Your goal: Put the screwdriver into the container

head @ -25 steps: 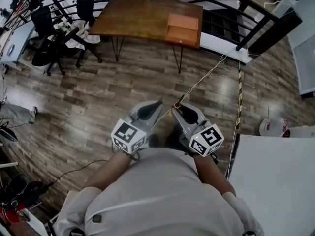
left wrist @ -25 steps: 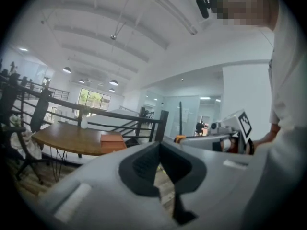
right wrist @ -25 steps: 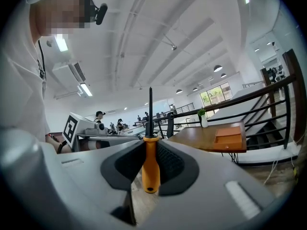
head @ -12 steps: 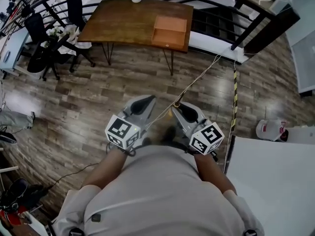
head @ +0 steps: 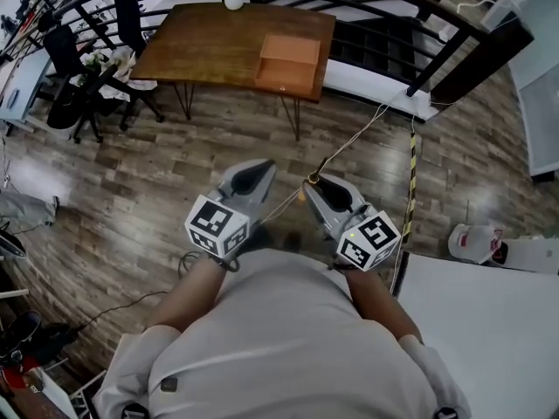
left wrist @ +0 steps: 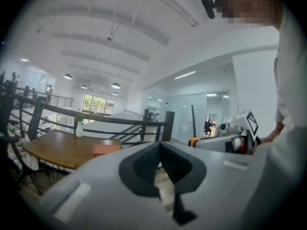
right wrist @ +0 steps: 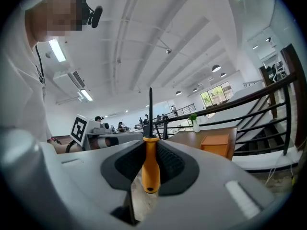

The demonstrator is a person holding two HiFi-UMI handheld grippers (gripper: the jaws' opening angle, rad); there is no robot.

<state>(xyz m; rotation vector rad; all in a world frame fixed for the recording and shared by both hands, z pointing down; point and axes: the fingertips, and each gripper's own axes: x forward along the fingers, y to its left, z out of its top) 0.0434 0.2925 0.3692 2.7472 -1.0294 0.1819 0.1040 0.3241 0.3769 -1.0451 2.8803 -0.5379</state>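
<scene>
Right gripper view: the right claw (right wrist: 149, 143) grips the screwdriver (right wrist: 150, 171) by its orange handle, shaft upright — the left claw (left wrist: 159, 145) is closed and empty — with the orange container (right wrist: 217, 144) on the table (right wrist: 190, 139) well ahead, to the right.

Low in the head view, the left forearm (head: 188, 297) and right forearm (head: 374, 297) reach forward side by side, the left gripper (head: 259, 166) with jaws together and empty, the right gripper (head: 312, 183) with jaws clamped on an orange-handled screwdriver (right wrist: 150, 167).
</scene>
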